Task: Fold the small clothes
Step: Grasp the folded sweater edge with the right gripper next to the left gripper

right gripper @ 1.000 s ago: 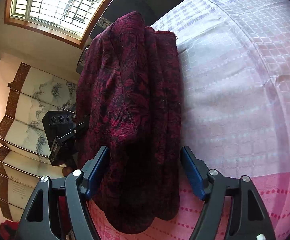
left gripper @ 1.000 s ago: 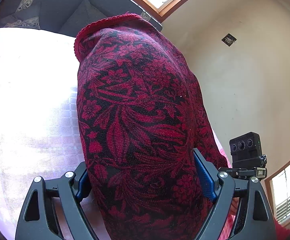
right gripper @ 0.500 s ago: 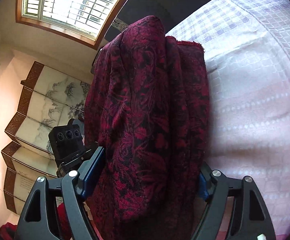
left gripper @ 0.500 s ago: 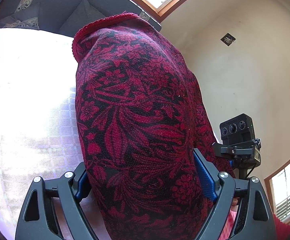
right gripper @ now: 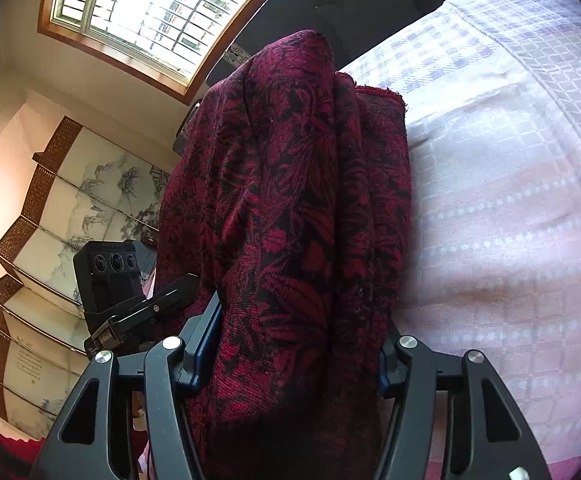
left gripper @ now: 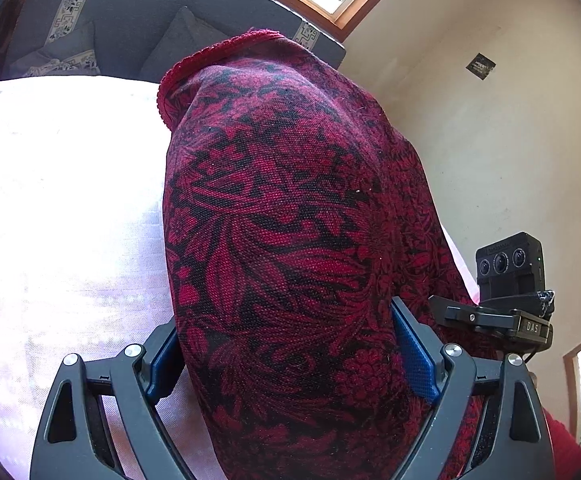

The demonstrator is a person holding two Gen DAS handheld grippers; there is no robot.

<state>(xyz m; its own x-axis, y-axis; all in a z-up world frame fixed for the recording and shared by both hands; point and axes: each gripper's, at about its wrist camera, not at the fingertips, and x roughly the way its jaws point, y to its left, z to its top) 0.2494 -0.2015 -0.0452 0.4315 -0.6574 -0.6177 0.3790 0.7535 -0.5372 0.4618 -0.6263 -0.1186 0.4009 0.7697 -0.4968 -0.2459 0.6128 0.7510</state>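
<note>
A red and black floral patterned cloth [left gripper: 290, 240] hangs bunched in thick folds between both grippers, lifted above the pale checked bedspread [left gripper: 58, 208]. My left gripper [left gripper: 286, 352] is shut on one end of the cloth. My right gripper [right gripper: 298, 344] is shut on the other end of the same cloth [right gripper: 298, 208]. The right gripper's camera block [left gripper: 510, 276] shows beside the cloth in the left wrist view, and the left gripper's block [right gripper: 110, 276] shows in the right wrist view. The two grippers are close together. The fingertips are hidden by fabric.
The bedspread [right gripper: 510, 200] is white and lilac checked with a pink dotted band. A dark grey sofa with cushions [left gripper: 138, 28] stands behind it. A painted folding screen [right gripper: 62, 220] and a window [right gripper: 162, 4] are on one side, a cream wall [left gripper: 490, 140] on the other.
Both grippers have kept their hold on the cloth. The right gripper has tilted up and drawn closer to the left one, and the cloth now hangs more bunched between them.
</note>
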